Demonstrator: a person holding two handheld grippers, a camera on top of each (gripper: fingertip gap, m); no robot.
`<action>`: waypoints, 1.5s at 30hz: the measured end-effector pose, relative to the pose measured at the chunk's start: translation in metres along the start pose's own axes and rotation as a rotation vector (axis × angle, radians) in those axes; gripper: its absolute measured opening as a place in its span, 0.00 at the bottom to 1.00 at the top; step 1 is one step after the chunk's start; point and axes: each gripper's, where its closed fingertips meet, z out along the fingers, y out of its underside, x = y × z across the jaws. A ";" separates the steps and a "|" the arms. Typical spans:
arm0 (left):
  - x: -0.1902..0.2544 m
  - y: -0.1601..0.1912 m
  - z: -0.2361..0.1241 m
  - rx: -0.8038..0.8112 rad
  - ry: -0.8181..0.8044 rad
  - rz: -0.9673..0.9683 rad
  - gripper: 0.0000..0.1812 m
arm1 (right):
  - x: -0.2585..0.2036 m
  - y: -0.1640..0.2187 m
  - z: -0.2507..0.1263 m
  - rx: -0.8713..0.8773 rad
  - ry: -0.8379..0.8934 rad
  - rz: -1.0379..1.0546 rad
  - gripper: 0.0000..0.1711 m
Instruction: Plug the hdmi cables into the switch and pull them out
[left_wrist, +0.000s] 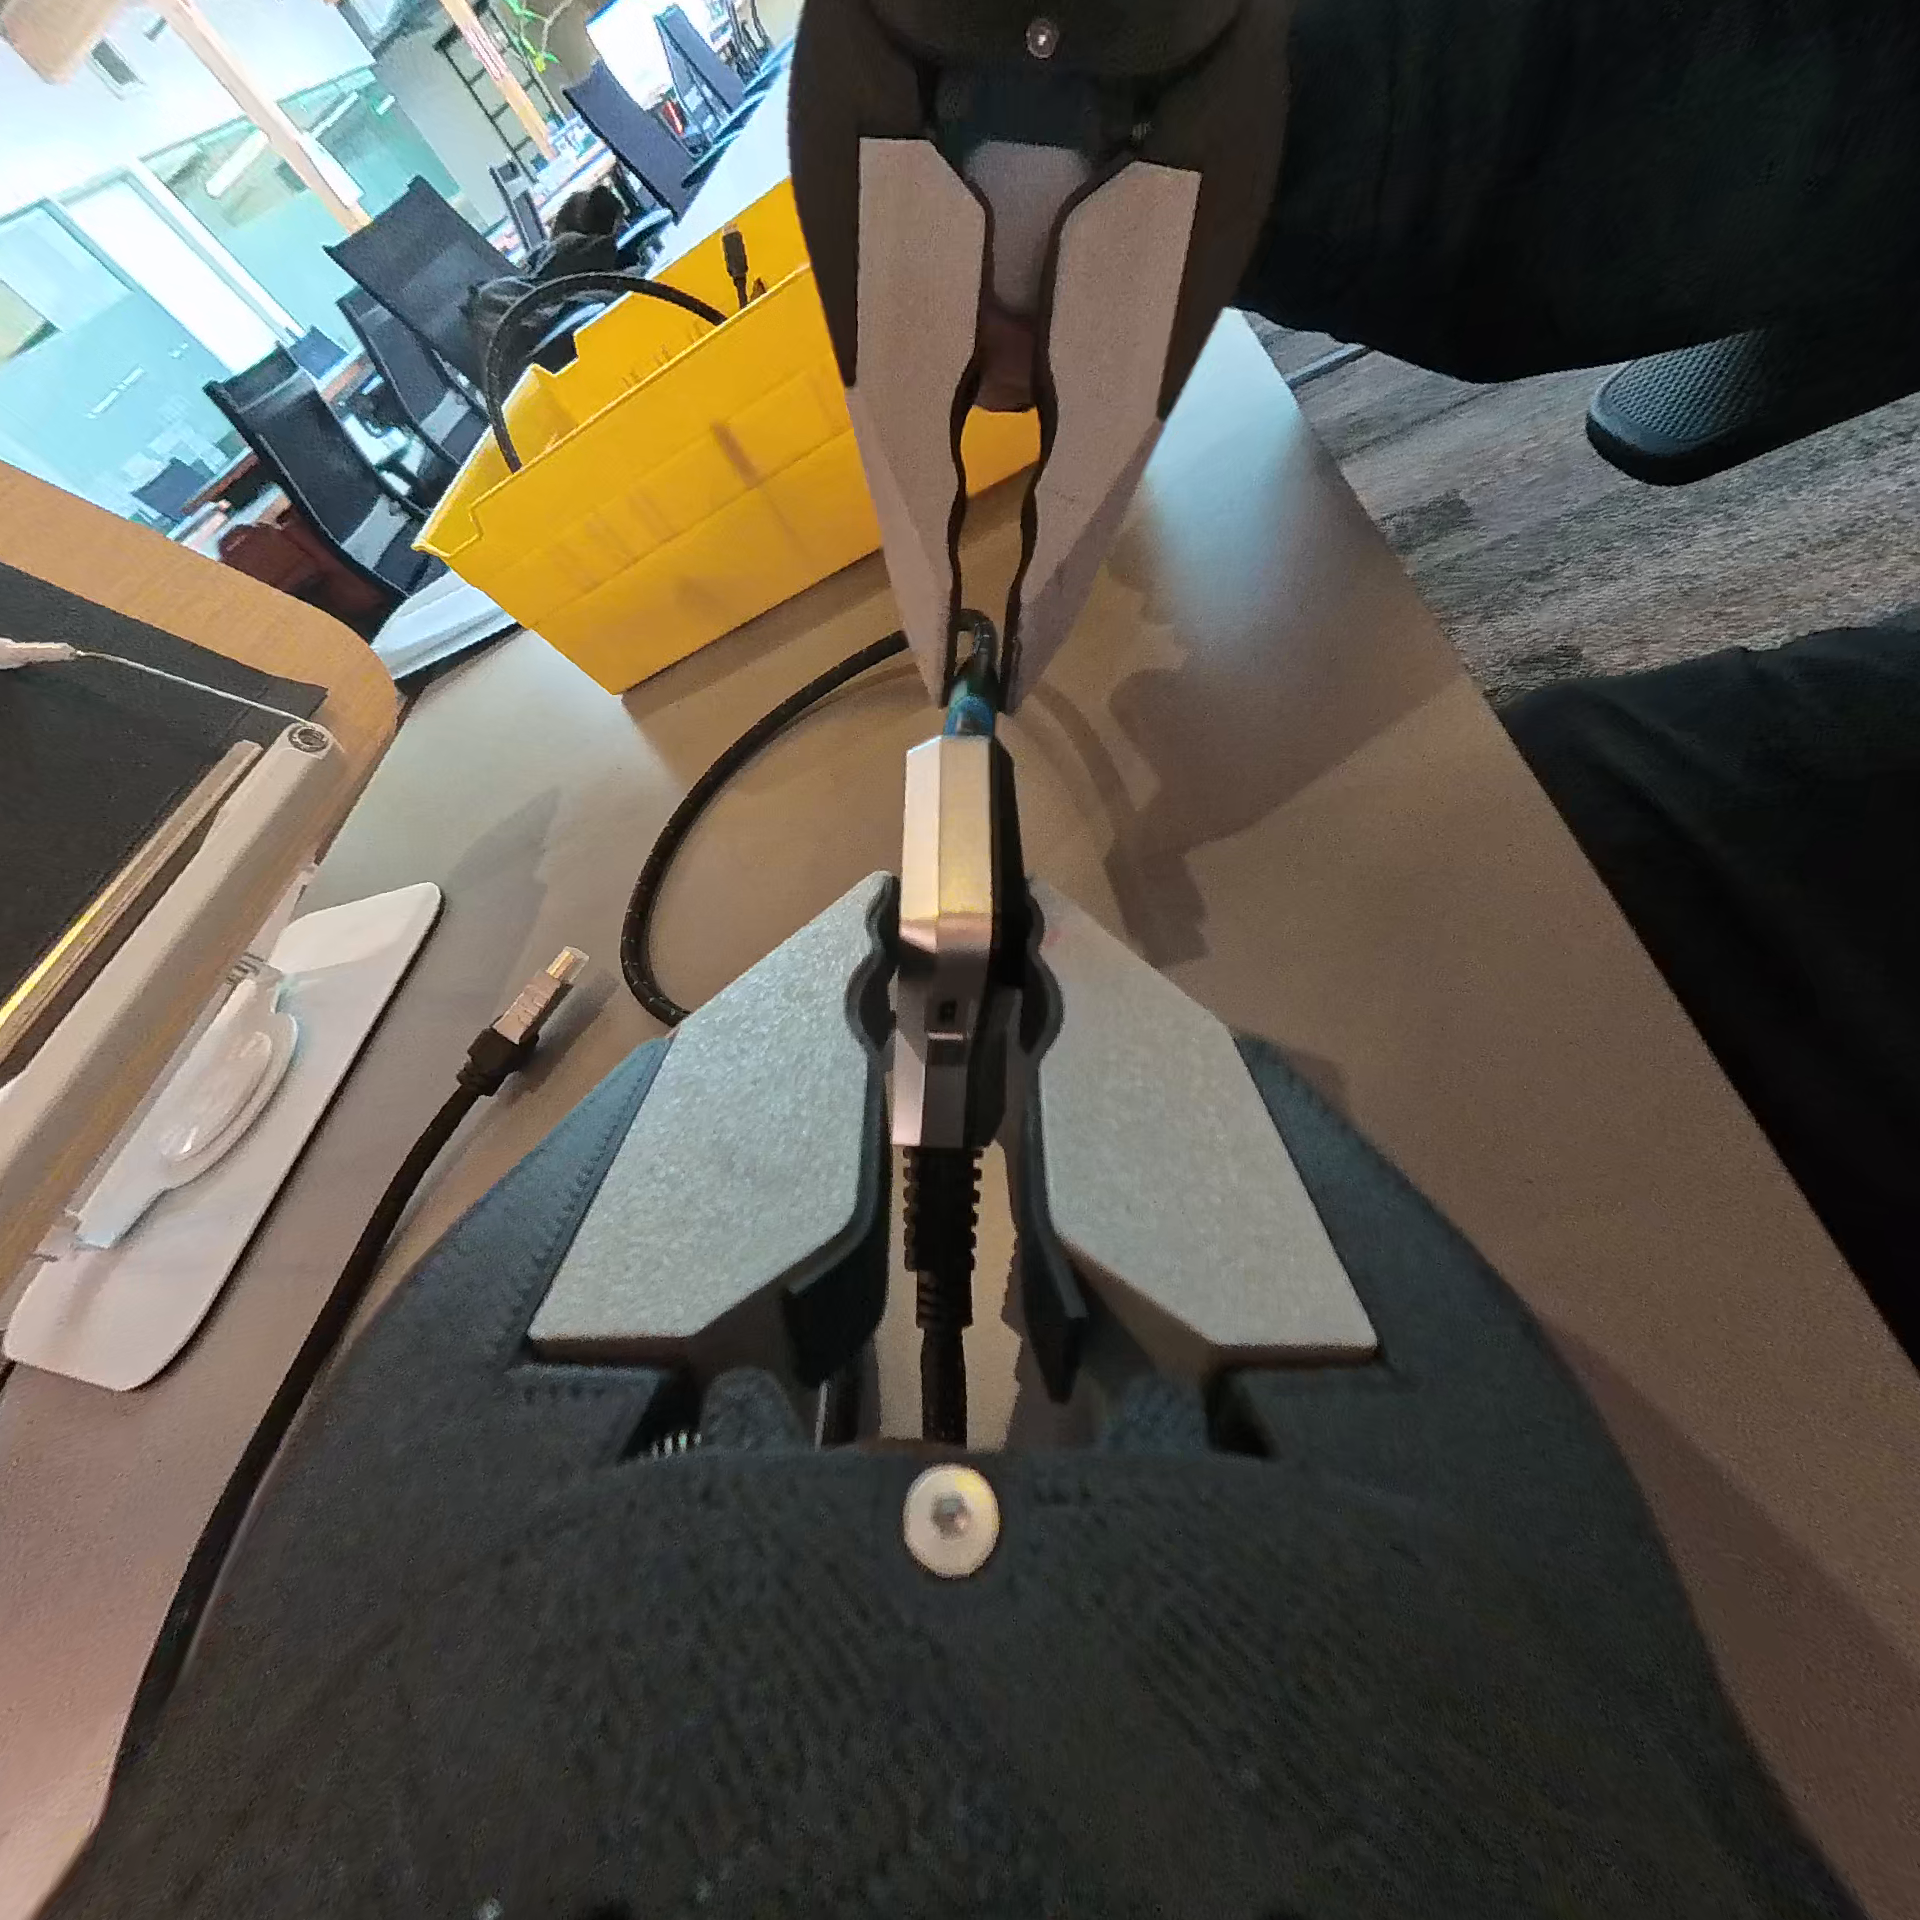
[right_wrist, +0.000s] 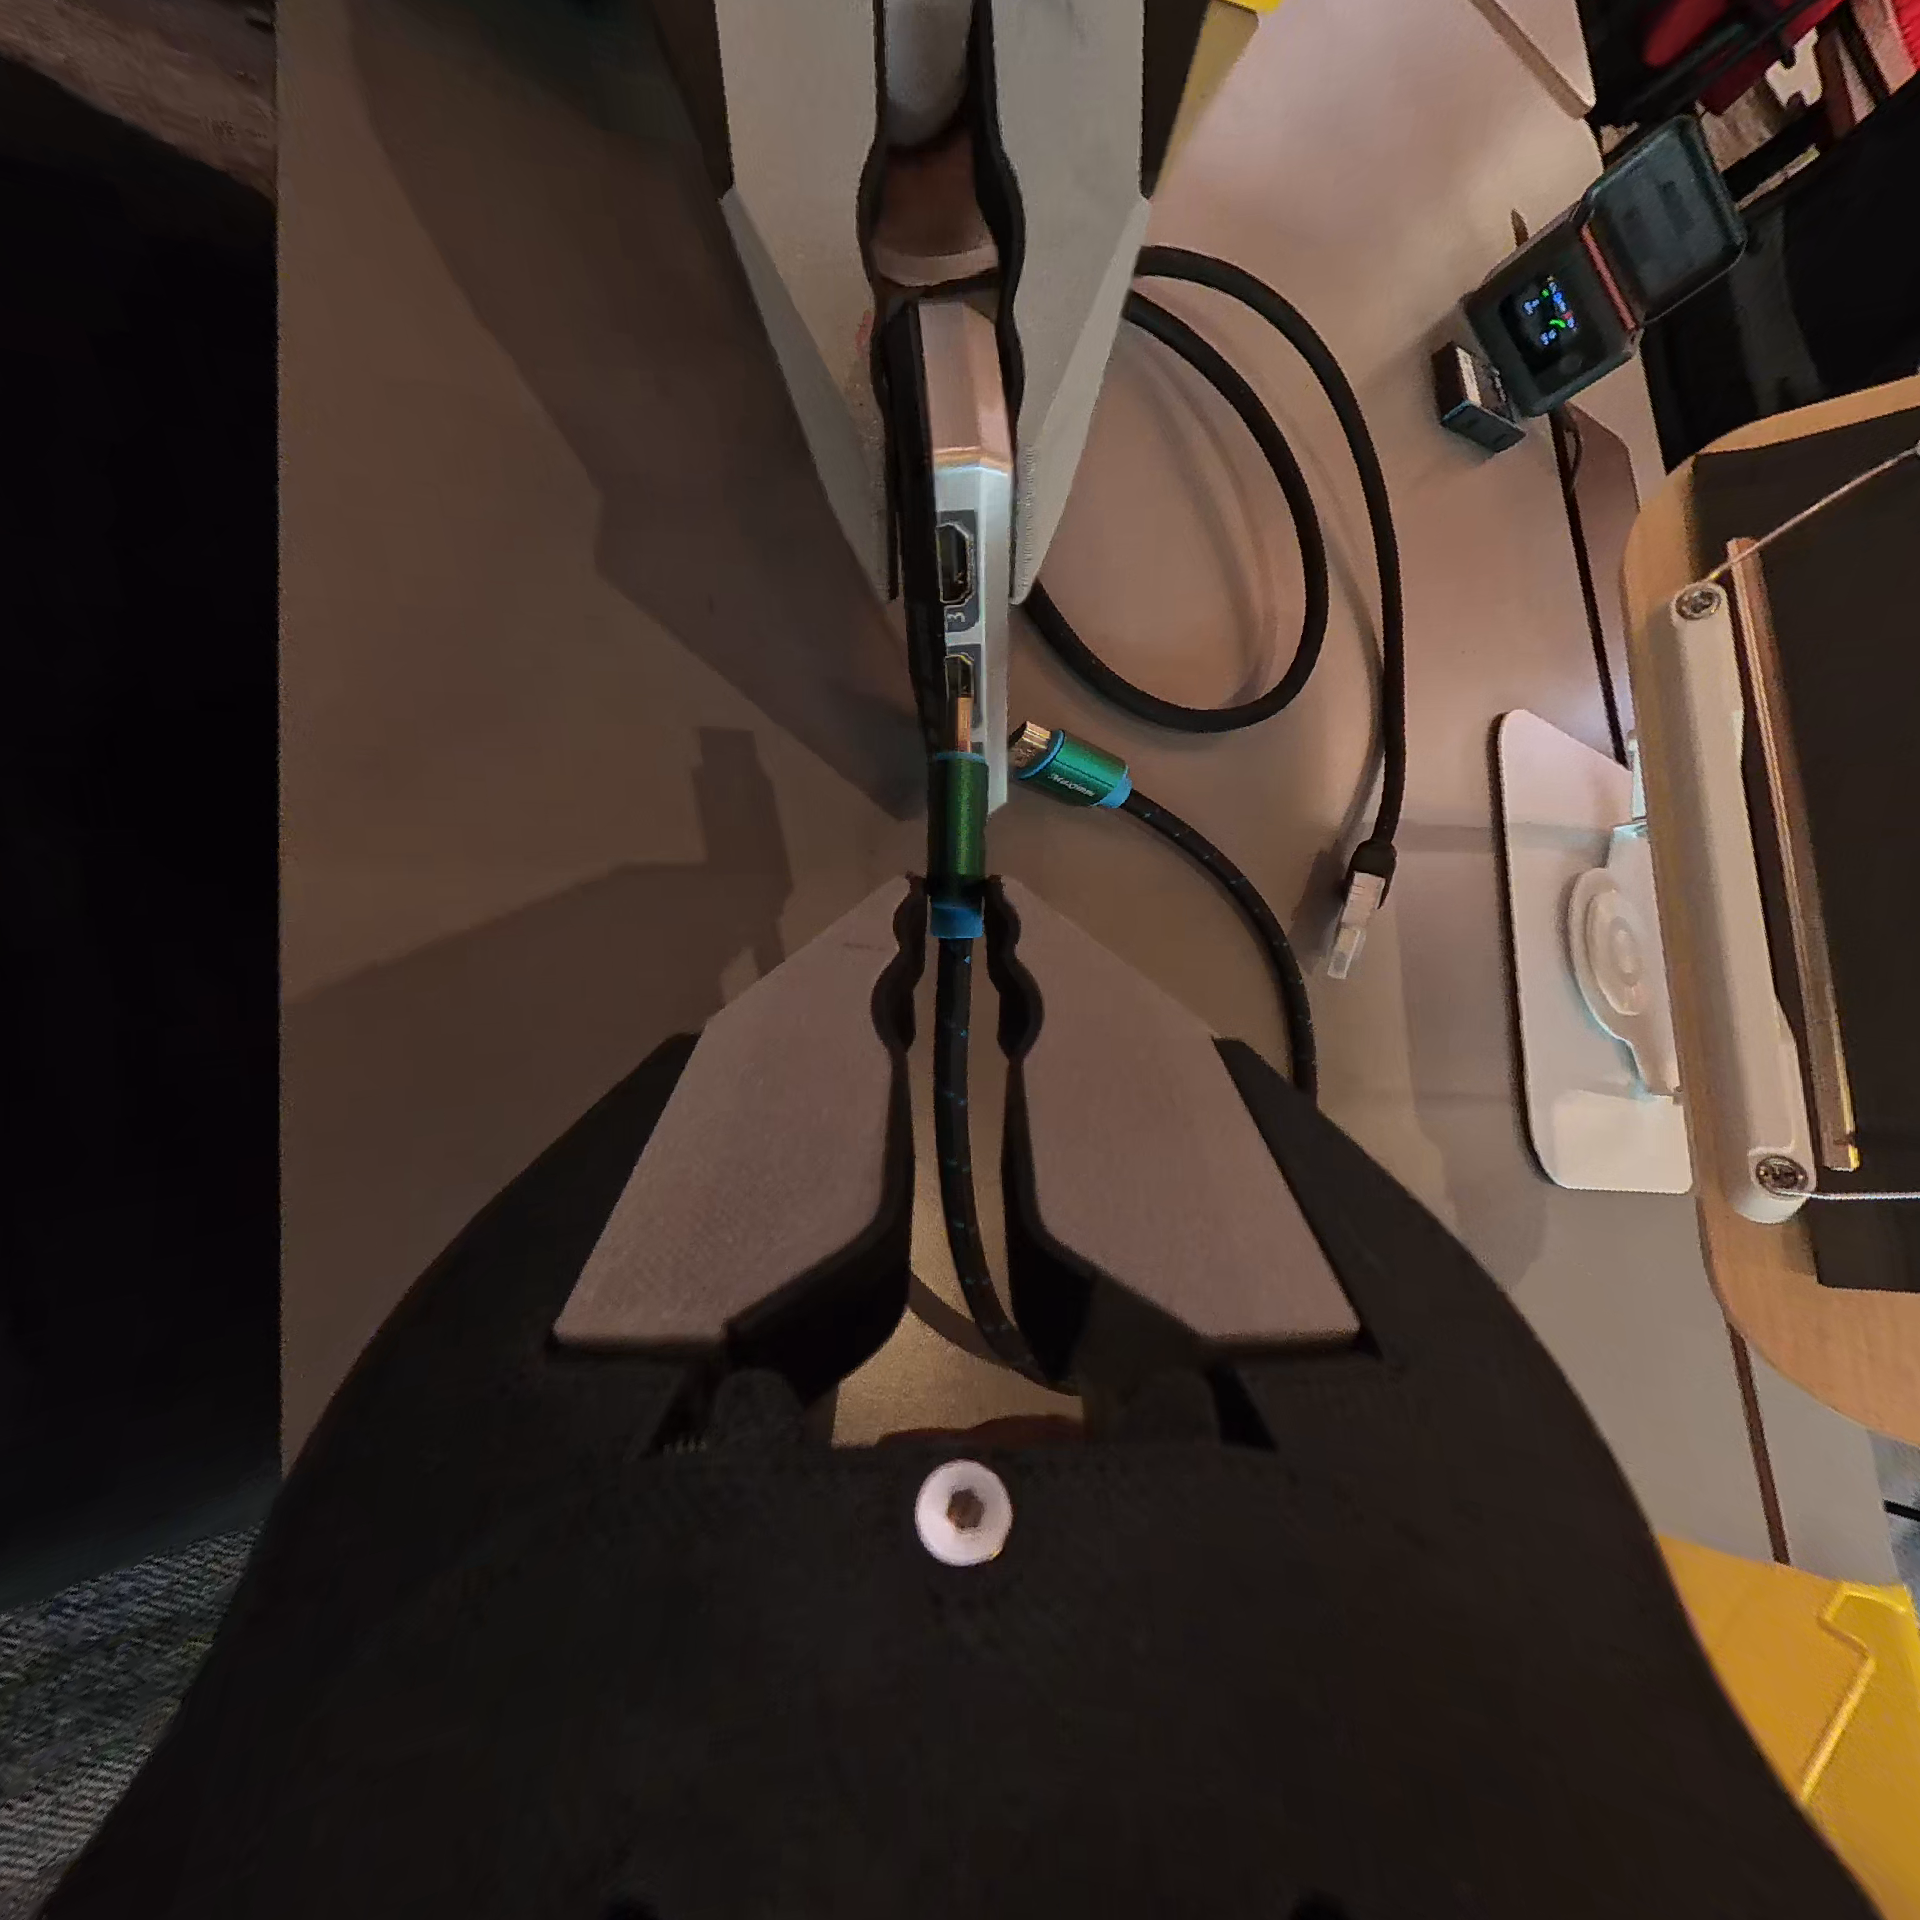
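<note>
My left gripper (left_wrist: 961, 914) is shut on the silver HDMI switch (left_wrist: 940, 831), held edge-up above the table. The switch's black lead (left_wrist: 940, 1226) runs back between my fingers. My right gripper (right_wrist: 954, 899) is shut on the blue collar of a green HDMI plug (right_wrist: 956, 821). The plug's gold tip sits partly in a port on the switch (right_wrist: 971, 488), with some gold still showing. The port above it is empty. A second green plug (right_wrist: 1070, 769) lies loose on the table beside the switch. The right gripper (left_wrist: 977, 675) faces my left one head-on.
A black cable with a silver plug (left_wrist: 530, 1008) lies on the table, left of the switch. A yellow bin (left_wrist: 675, 499) holding cables stands behind. A white stand base (right_wrist: 1590, 987) and a wooden board (right_wrist: 1683, 499) sit beside them. The table edge (left_wrist: 1455, 644) drops to carpet. My right fingertips sit around 6 cm from my left ones. Both grippers' tips are roughly 40 cm from the white stand base (right_wrist: 1590, 987). Look for it in the left wrist view (left_wrist: 277, 1059) too.
</note>
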 end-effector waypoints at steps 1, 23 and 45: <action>0.000 0.000 0.000 -0.003 -0.005 0.012 0.10 | 0.001 0.001 0.000 0.002 -0.004 0.014 0.05; -0.008 0.013 0.005 -0.115 -0.139 0.216 0.10 | -0.005 0.017 -0.002 0.085 -0.149 0.335 0.06; -0.023 0.023 0.005 -0.228 -0.253 0.316 0.11 | -0.044 0.036 -0.023 -0.212 -0.325 0.964 0.29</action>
